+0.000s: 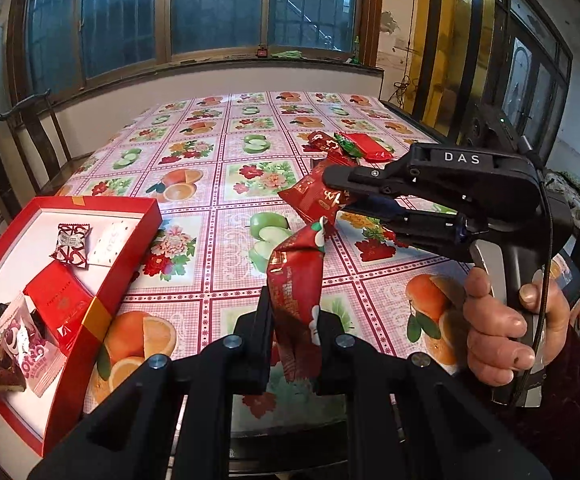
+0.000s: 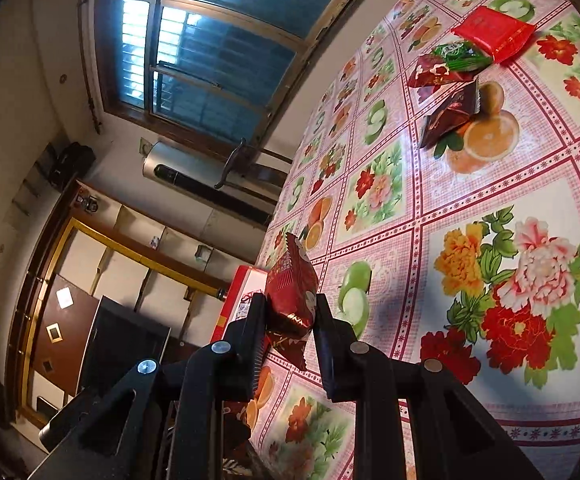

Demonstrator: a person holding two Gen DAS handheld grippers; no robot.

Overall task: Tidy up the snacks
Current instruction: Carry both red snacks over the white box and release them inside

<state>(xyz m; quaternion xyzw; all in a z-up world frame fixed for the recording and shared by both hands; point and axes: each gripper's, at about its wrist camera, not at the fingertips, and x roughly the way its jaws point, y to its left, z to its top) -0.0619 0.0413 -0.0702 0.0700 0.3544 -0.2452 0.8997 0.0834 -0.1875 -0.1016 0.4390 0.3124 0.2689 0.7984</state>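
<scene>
The left gripper (image 1: 294, 316) is clamped on a red snack packet (image 1: 296, 280) held above the near edge of the table (image 1: 225, 148); the packet's lower end is hidden behind the fingers. The right gripper (image 1: 332, 196), seen from the left wrist at right of centre, is closed on a second red packet (image 1: 314, 198), of which only the left part shows past the jaws. A hand (image 1: 502, 328) grips its handle, and the sleeve is cut off at the frame edge. In the right wrist view this packet (image 2: 292, 292) sits pinched between the fingertips, printing too blurred to read. The red gift box (image 1: 129, 276) lies open at near left, holding several snacks; its near corner runs out of frame. At the far right of the table a loose cluster of snacks (image 1: 346, 146) remains, partly overlapped by the right gripper; individual wrappers there are hard to separate.
</scene>
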